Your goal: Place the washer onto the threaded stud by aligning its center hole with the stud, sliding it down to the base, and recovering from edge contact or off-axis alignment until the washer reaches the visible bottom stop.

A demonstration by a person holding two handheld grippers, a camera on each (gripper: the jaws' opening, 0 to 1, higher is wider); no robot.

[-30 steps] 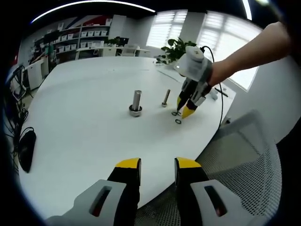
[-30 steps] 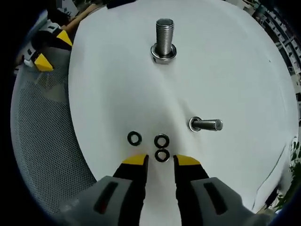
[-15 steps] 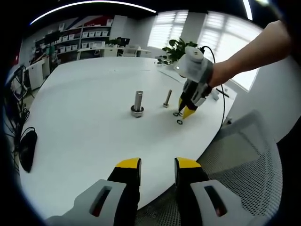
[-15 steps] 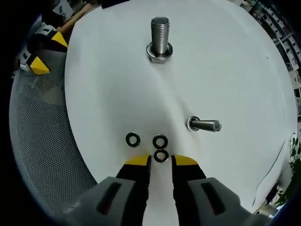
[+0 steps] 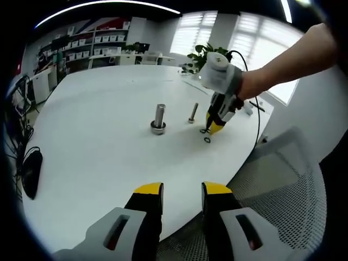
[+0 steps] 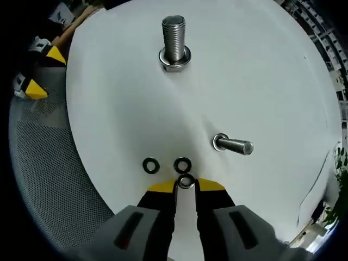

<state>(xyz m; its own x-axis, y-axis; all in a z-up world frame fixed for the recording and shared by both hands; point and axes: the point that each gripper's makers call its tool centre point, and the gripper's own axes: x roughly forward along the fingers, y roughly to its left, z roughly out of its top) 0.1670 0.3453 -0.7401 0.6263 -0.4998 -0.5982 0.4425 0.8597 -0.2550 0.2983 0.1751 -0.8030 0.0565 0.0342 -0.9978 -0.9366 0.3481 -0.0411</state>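
Note:
A tall threaded stud [image 6: 175, 41] stands upright on a wide base on the white table [image 6: 119, 103]; it is also in the left gripper view [image 5: 159, 117]. Three black washers lie near the table's edge. My right gripper [image 6: 186, 186] is tip-down on the table, its yellow fingertips closed in on the nearest washer [image 6: 186, 182]. The other two washers [image 6: 150, 165] [image 6: 182, 164] lie just beyond it. In the left gripper view the right gripper [image 5: 213, 128] is held by a hand over the washers. My left gripper [image 5: 182, 191] hangs open and empty off the table's near edge.
A smaller bolt [image 6: 232, 145] stands on its head to the right of the washers. A grey mesh chair [image 5: 283, 179] sits beside the table edge. A black object [image 5: 30, 171] lies at the table's left edge. Shelves and a plant [image 5: 204, 54] stand beyond the table.
My right gripper has pushed forward and its jaws have narrowed until the nearest washer sits between the tips. The left gripper has stayed put and open.

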